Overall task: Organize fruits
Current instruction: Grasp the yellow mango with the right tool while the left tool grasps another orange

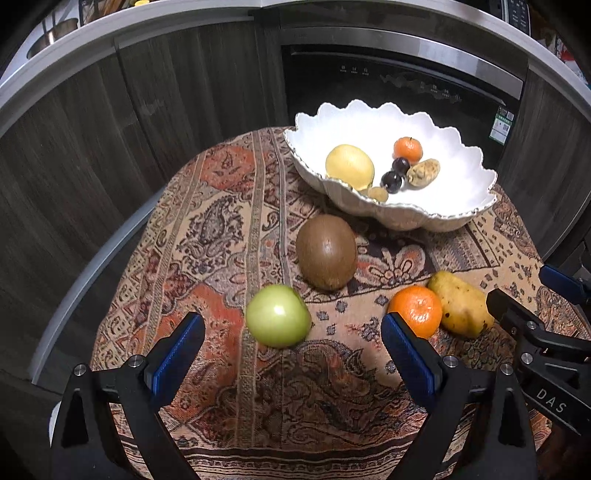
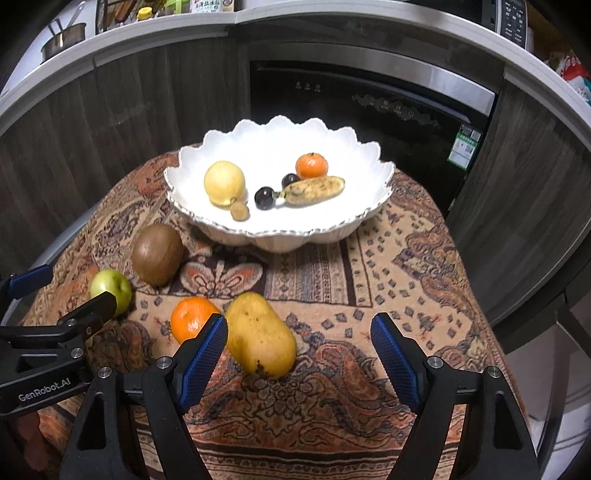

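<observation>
A white scalloped bowl point(image 1: 461, 192) point(image 2: 369, 173) stands at the back of the patterned cloth. It holds a yellow round fruit point(image 1: 349, 166), a tangerine point(image 1: 407, 148), two dark grapes point(image 1: 392, 180), a spotted oblong fruit point(image 1: 423, 172) and a small brown fruit point(image 1: 378, 194). On the cloth lie a green apple point(image 1: 277, 315) point(image 2: 110, 288), a brown kiwi point(image 1: 327, 252) point(image 2: 158, 254), a tangerine point(image 1: 415, 311) point(image 2: 190, 319) and a yellow mango point(image 1: 460, 303) point(image 2: 260, 334). My left gripper point(image 1: 291, 360) is open around the apple. My right gripper point(image 2: 299, 352) is open around the mango.
The cloth point(image 1: 229, 229) covers a small round table. Dark wood cabinets point(image 1: 92, 147) and a black built-in appliance point(image 1: 388, 85) stand close behind it. A counter point(image 2: 147, 26) above carries pots and jars. The other gripper shows at each view's edge.
</observation>
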A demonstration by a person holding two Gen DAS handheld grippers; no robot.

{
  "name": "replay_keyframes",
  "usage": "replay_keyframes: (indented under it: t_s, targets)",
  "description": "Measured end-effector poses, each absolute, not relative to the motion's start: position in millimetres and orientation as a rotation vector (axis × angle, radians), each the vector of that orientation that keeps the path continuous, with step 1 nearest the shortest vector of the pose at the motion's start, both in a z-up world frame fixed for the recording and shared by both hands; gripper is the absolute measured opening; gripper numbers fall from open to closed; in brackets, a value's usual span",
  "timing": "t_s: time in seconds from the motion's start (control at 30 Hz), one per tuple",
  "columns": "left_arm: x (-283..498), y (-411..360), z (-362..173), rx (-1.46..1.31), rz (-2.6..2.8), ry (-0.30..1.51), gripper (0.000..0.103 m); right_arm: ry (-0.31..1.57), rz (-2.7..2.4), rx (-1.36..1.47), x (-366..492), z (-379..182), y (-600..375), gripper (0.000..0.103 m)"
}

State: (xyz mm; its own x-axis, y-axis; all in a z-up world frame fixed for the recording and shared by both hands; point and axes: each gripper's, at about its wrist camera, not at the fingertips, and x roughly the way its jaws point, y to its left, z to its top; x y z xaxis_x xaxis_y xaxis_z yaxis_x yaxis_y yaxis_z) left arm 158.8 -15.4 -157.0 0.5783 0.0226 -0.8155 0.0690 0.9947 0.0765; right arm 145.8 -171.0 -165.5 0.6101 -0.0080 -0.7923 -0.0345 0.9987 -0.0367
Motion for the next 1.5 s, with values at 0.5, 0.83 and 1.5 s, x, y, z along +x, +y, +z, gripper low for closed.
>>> replay_keyframes:
  t_s: [0.5,0.83,1.5]
  targets:
    - [157.5,-9.1,-181.0,0.081,-0.006,0.975,0.097,0.973,0.088,-0.063,146.3,-197.1,-161.0,0.08]
    - [159.0,-6.1,-191.9,0.065,0.001,0.99,0.097,0.995,0.098,-0.066,160.8,-212.9,-159.4,0.08]
    - [159.8,-5.4,-193.1,0.051,0.002,0.989,0.097,0.991,0.178,-0.05,170.9,-224.5,-155.1,0.053]
